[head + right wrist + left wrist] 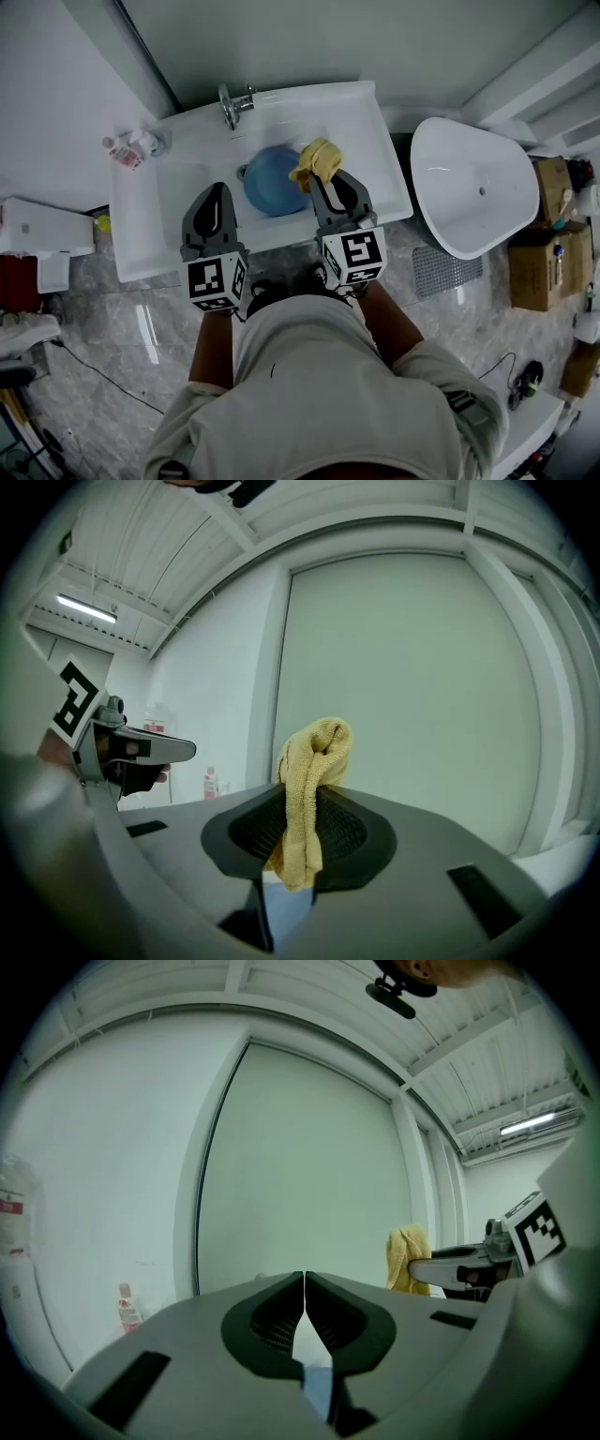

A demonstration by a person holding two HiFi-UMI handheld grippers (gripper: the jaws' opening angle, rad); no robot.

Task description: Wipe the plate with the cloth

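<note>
I have the cloth in hand and the plate in place, but no wiping is under way. My right hand-held gripper is clamped on the yellow cloth. In the right gripper view the jaws pinch the folded cloth in the middle, with a rounded hump standing above them and a short tail hanging below.

My left hand-held gripper is closed with nothing in it. In the left gripper view its two jaws meet along a thin line at the tips and nothing sits between them.

The blue plate lies in the white sink, just near of the tap and between my two grippers in the head view. From above, the cloth overlaps the plate's far right edge. Both gripper views, however, look out at the pale wall and not down into the basin, so I judge that the cloth hangs clear of the plate without pressing on it. Nothing holds the plate steady.

I cannot tell from the plate's surface whether it has been wiped; it looks evenly blue with no visible dirt or streaks. By my reckoning, gripping the cloth is the only step done. What is left is to bring the cloth down onto the plate and rub across it, perhaps with my left gripper bracing the rim.
</note>
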